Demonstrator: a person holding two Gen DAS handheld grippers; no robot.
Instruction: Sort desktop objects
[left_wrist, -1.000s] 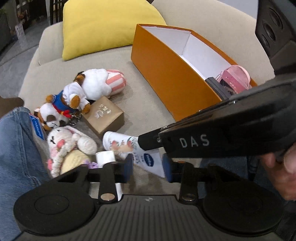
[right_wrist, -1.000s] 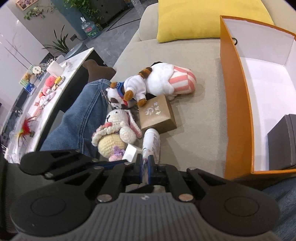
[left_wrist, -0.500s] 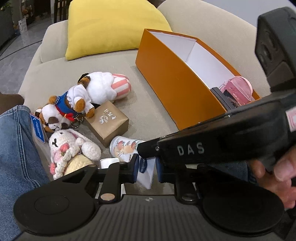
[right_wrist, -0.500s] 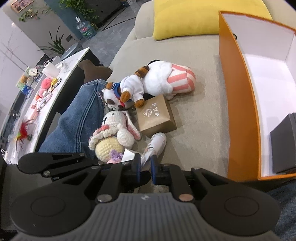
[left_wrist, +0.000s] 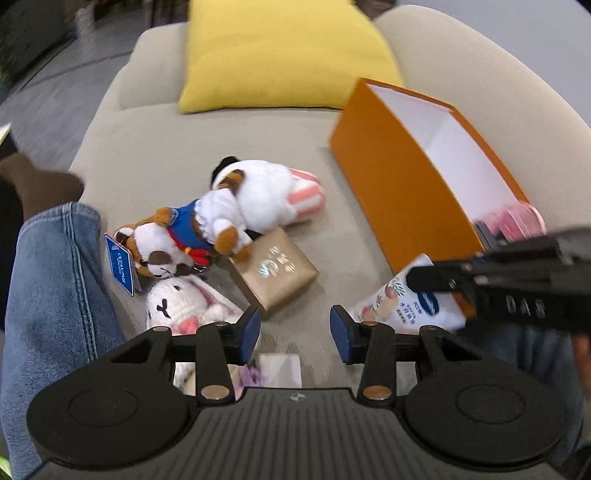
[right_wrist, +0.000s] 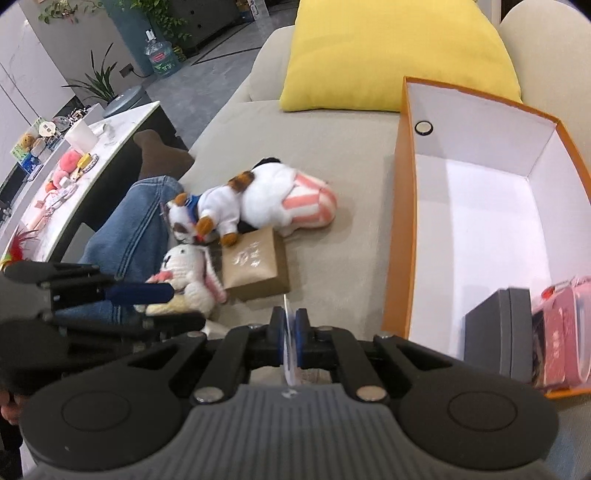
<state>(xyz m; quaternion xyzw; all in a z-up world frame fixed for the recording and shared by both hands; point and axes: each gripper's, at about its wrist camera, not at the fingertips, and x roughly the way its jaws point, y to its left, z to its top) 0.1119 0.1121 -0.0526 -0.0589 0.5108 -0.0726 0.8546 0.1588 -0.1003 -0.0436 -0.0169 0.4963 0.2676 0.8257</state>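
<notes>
My right gripper (right_wrist: 290, 330) is shut on the flat end of a white hand-cream tube (left_wrist: 404, 301), lifted beside the orange box (left_wrist: 406, 184); its edge shows between the pads in the right wrist view (right_wrist: 290, 343). My left gripper (left_wrist: 294, 330) is open and empty above the sofa seat. A brown gift box (left_wrist: 275, 271) (right_wrist: 255, 264), a dog plush (left_wrist: 184, 236), a white and pink striped plush (left_wrist: 280, 195) and a crochet bunny (left_wrist: 181, 306) lie on the seat.
The orange box (right_wrist: 400, 221) holds a dark grey case (right_wrist: 495, 328) and a pink item (right_wrist: 557, 332) at its near end. A yellow cushion (right_wrist: 391, 48) leans at the back. A leg in jeans (left_wrist: 55, 295) lies left. A side table (right_wrist: 74, 155) stands further left.
The left gripper let go of the tube and opened wide. The right gripper closed on the tube's end and lifted it to the right, toward the orange box.
</notes>
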